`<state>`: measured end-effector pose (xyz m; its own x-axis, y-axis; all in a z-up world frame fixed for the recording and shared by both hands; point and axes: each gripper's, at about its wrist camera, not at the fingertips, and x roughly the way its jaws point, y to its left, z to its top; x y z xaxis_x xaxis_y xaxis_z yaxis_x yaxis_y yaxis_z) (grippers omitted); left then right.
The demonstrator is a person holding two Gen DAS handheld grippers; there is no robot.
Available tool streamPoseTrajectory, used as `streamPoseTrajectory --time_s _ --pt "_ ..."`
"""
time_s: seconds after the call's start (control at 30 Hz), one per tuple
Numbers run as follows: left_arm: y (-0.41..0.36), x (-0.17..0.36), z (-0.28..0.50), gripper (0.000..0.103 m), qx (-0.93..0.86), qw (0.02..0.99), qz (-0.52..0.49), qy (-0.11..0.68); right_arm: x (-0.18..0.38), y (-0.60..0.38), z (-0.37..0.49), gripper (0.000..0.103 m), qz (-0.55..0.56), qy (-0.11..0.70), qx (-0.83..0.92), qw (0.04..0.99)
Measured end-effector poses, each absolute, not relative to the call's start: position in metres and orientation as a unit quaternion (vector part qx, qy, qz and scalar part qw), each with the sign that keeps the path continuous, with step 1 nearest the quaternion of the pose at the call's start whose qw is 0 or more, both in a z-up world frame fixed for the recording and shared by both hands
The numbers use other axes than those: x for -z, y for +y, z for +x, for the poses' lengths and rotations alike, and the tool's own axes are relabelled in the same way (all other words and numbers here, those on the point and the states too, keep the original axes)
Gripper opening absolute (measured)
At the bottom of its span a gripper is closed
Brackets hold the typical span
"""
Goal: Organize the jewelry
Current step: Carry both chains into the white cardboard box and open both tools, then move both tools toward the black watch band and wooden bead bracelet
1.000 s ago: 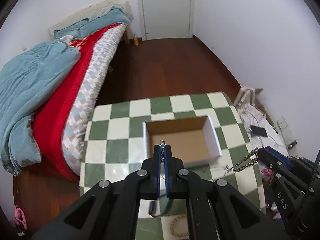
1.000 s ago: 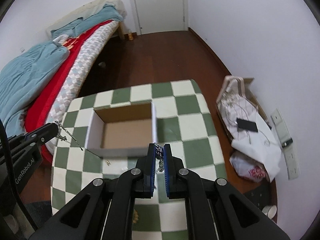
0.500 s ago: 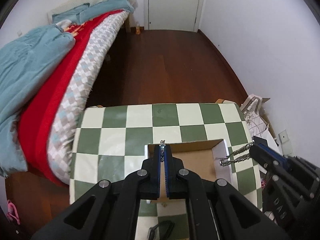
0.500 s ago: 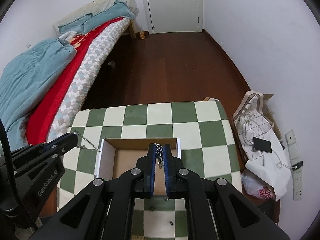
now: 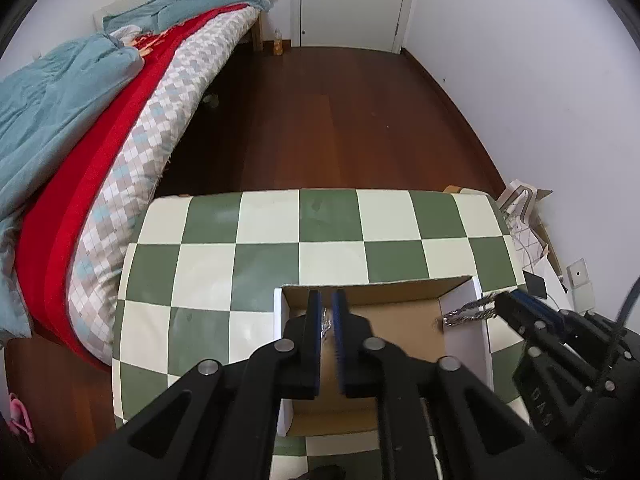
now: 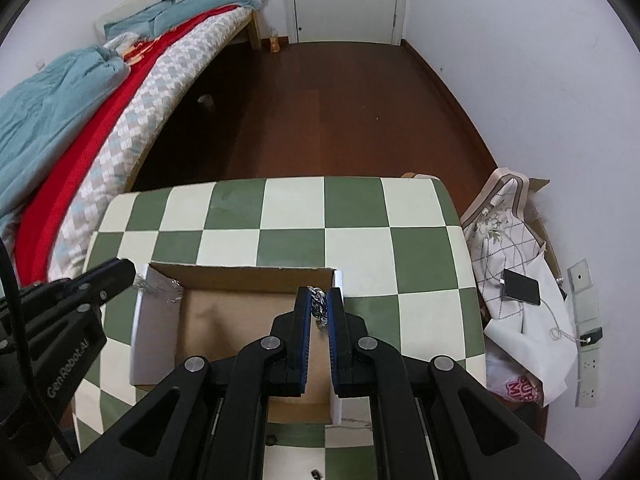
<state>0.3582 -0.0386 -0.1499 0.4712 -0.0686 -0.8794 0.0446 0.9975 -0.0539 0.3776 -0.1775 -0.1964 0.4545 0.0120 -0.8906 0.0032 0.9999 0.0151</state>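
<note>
Chain over box — checkered table

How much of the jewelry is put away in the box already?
None is visibly put away yet: the cardboard box floor looks bare. In hand: the silver chain is pinched by the right tool and the left tool, stretched over the box. Left: let it drop in; whether other jewelry waits can't be seen.

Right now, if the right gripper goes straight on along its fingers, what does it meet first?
Probably the far wall of the open cardboard box. The right gripper, shut on a silver chain, sits over the box's right end pointing that way; height is unclear, so it may clear the rim.
</note>
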Motion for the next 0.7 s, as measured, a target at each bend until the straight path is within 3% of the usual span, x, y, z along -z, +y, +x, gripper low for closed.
streamPoseTrajectory --time_s 0.03,0.07,0.1,0.13,0.17,0.2,0.33,0.7 --pt "-0.039 0.149 0.359 0.010 0.029 0.859 -0.007 0.511 0.197 -0.177 0.378 0.013 0.002 0.526 -0.001 0.851" --pt "-0.041 0.148 0.359 0.023 0.024 0.861 0.002 0.508 0.198 -0.176 0.378 0.019 -0.002 0.529 0.000 0.849" --pt "-0.042 0.146 0.358 0.052 0.019 0.864 0.009 0.504 0.198 -0.175 0.377 0.041 -0.008 0.530 0.001 0.848" --pt "-0.042 0.144 0.358 0.072 0.016 0.866 0.012 0.500 0.197 -0.175 0.376 0.069 -0.012 0.529 0.002 0.849" --pt "-0.041 0.142 0.356 0.093 0.008 0.869 0.017 0.495 0.196 -0.174 0.374 0.081 -0.015 0.528 0.001 0.849" --pt "-0.038 0.139 0.355 0.097 0.000 0.872 0.017 0.489 0.193 -0.174 0.371 0.087 -0.017 0.526 0.002 0.850" --pt "-0.032 0.129 0.346 0.101 -0.011 0.880 0.016 0.474 0.189 -0.175 0.362 0.096 -0.027 0.526 0.016 0.850" --pt "-0.016 0.112 0.301 0.102 -0.036 0.894 0.017 0.445 0.181 -0.176 0.321 0.099 -0.014 0.517 0.027 0.855"
